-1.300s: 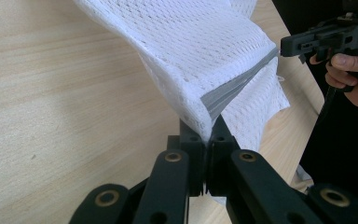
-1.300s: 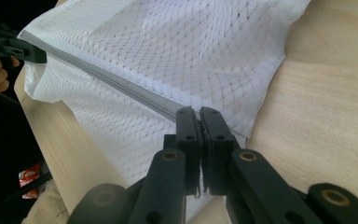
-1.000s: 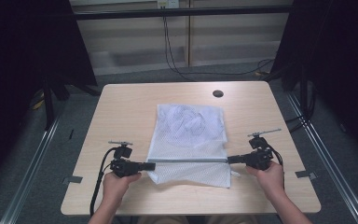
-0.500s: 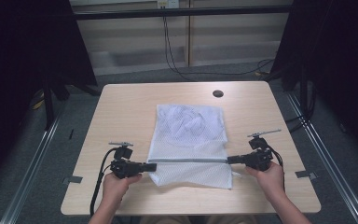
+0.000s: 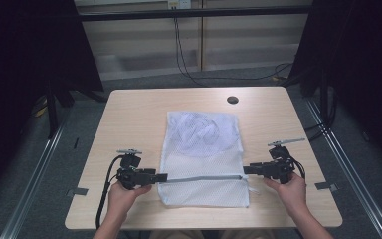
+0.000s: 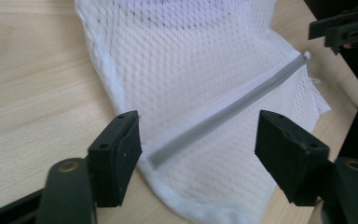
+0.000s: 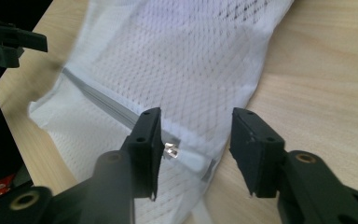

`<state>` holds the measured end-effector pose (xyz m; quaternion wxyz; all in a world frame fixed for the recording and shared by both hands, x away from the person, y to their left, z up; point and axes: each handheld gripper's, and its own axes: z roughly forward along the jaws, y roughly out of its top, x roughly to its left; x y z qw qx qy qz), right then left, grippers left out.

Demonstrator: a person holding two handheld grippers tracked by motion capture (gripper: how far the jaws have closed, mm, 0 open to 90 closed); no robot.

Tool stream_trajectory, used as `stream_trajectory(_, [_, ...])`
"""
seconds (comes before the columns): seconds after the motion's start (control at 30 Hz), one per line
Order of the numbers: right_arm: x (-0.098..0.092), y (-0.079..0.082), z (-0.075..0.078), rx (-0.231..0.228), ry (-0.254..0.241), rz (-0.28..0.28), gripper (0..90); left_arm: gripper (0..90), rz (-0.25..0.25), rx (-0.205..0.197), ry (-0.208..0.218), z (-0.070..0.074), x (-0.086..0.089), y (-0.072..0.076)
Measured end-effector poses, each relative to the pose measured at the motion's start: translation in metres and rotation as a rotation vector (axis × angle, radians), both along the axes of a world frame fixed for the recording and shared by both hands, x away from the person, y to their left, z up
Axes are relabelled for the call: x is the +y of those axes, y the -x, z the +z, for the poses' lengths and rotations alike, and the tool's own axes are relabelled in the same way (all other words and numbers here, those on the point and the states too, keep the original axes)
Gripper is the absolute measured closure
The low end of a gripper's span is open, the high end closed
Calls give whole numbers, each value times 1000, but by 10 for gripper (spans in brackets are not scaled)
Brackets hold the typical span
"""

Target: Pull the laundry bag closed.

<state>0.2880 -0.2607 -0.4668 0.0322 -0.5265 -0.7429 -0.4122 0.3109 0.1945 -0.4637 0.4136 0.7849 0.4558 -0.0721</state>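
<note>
A white mesh laundry bag (image 5: 204, 157) lies flat on the middle of the wooden surface (image 5: 129, 114), its grey zipper (image 5: 199, 178) running straight across the near end, with something pale and bundled showing through the mesh at the far end. The left hand-held gripper (image 5: 160, 176) sits at one end of the zipper and the right hand-held gripper (image 5: 247, 170) at the other; both have just been opening, and their jaws now stand apart with nothing pressed between the pads, so each is released. This looks like the letting-go step after the zipper line was stretched taut between the two hands. The next move probably calls for lifting both grippers clear without dragging the mesh, or for re-gripping the small metal zipper pull (image 7: 170, 151) if the bag is to be opened. The right gripper view shows that pull lying just beside one jaw, a detail too small to read from the high view. The left gripper view shows the zipper's closed end (image 6: 154, 158) between its spread jaws, and the bag's hemmed edge resting on the surface.
</note>
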Motion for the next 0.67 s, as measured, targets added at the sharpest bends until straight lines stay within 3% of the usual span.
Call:
stream_trajectory(0.3, [-6, 4, 6, -87, 56, -26, 306, 174, 10, -91, -85, 5, 6, 1])
stream_trajectory(0.4, [-9, 5, 6, -117, 94, -46, 237, 133, 44, -102, -119, 6, 9, 1])
stream_trajectory(0.67, [-15, 7, 5, -140, 131, -71, 185, 116, 49, -131, -151, 7, 16, -1])
